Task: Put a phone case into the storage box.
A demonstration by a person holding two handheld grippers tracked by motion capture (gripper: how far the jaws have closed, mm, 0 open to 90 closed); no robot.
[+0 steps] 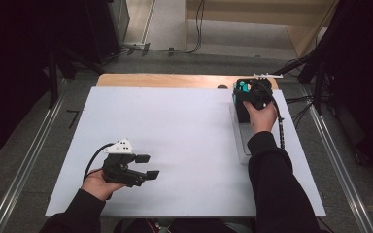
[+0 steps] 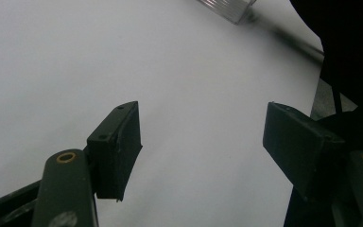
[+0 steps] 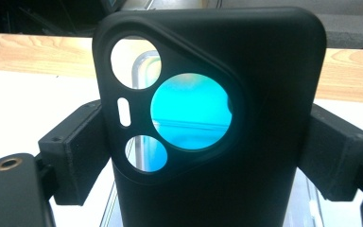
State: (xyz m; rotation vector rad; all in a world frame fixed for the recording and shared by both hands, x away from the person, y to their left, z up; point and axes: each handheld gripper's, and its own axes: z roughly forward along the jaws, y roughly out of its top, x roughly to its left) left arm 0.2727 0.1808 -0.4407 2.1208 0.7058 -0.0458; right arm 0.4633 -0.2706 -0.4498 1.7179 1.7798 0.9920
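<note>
Right claw (image 1: 246, 93) clamped across the 2 long edges of a black phone case (image 3: 208, 118), pads pressed flat on either side at about the level of the camera cut-outs. Left claw (image 1: 145, 166) parked low over the white tabletop (image 1: 175, 136), jaws standing wide apart with nothing between them, bare surface showing through the gap in the left gripper view.

Case held upright between the right claw's pads, just above a clear plastic tray (image 1: 240, 133) lying under that claw and running back towards the person's sleeve. Something teal glimpsed through the largest cut-out, just beyond the case; exact nature not clear.

Long axis of the case running straight up from between the pads, camera-hole end uppermost, back face turned towards the right gripper camera. 3 round openings and 1 small slot grouped in the upper left corner as seen along the jaws.

Judged as a lift or placement at the tray. Best done with the grip kept square on both edges, no twist of the wrist, since a soft case probably flexes and slips under uneven pressure. Slow vertical travel advised, lower end kept clear of the tray wall. Left claw best brought in only if the tray shifts.
</note>
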